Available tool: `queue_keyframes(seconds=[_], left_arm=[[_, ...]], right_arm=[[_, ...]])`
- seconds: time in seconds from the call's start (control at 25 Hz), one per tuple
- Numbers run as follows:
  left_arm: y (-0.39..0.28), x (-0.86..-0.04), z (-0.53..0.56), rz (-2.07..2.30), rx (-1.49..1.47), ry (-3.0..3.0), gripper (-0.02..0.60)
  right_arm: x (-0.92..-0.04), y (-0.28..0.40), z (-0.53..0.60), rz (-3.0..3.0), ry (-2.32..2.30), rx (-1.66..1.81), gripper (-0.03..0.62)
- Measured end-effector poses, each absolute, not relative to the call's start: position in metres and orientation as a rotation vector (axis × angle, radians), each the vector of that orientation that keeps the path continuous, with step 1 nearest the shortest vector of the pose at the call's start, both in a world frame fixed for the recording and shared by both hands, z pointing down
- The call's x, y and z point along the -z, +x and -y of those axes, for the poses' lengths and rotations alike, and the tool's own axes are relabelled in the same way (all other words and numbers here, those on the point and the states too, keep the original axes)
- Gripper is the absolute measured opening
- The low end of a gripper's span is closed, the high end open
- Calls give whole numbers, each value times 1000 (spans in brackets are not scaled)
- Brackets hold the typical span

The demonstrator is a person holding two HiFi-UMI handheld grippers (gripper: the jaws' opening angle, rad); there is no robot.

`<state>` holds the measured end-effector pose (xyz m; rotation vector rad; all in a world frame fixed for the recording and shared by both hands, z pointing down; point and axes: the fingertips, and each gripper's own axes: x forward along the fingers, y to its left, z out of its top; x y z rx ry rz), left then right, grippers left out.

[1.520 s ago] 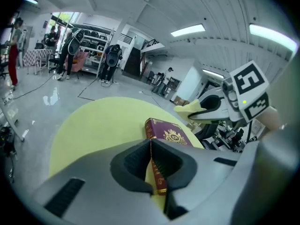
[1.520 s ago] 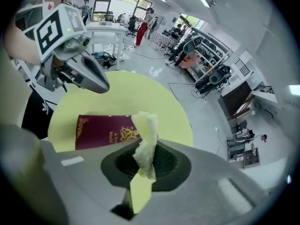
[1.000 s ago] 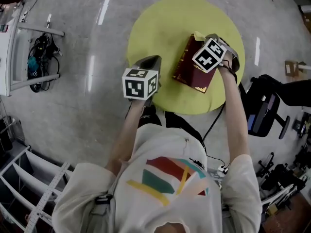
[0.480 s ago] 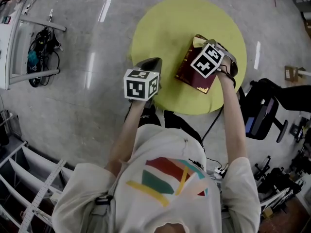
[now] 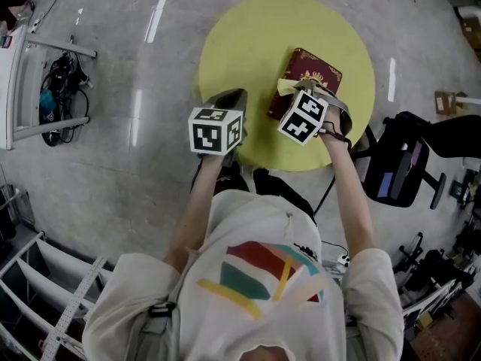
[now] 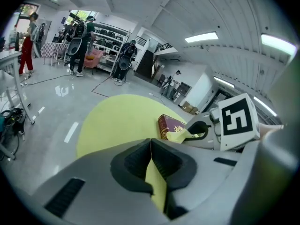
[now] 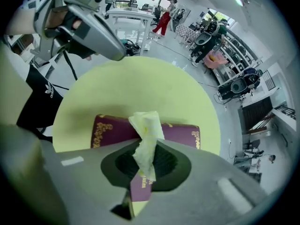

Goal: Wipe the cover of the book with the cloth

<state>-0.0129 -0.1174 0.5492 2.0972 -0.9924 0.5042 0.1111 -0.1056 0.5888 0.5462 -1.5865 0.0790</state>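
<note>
A maroon book with gold ornament lies flat on the round yellow table; it also shows in the right gripper view and the left gripper view. My right gripper is shut on a pale yellow cloth, which hangs over the book's near edge. My left gripper is shut and empty at the table's near left edge, apart from the book. In the left gripper view the jaws meet with nothing between them.
A black office chair stands right of the table. A white rack and cables sit on the grey floor at the left. People and speakers stand far off in the room.
The right gripper has drawn the cloth back toward me along the cover, from the book's far end to its near edge, leaving the far part of the cover bare. The left gripper stayed put.
</note>
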Motion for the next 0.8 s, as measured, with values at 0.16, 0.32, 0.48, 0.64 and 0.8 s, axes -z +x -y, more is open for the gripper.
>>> queue_keyframes(seconds=[0.16, 0.32, 0.48, 0.64, 0.8], left_arm=[[-9, -548, 115, 985, -499, 2107, 17], [-7, -545, 112, 981, -493, 2113, 17], [-10, -544, 108, 989, -488, 2112, 17], [-14, -544, 107, 1004, -477, 2104, 17], [-17, -541, 108, 1019, -463, 2102, 17]], right_arm=[[-591, 97, 76, 1601, 500, -69, 29], [-591, 87, 52, 1613, 476, -77, 29], [-591, 82, 33, 1618, 465, -87, 29], [-595, 80, 16, 1617, 441, -91, 29], [-598, 82, 10, 1609, 434, -81, 29]])
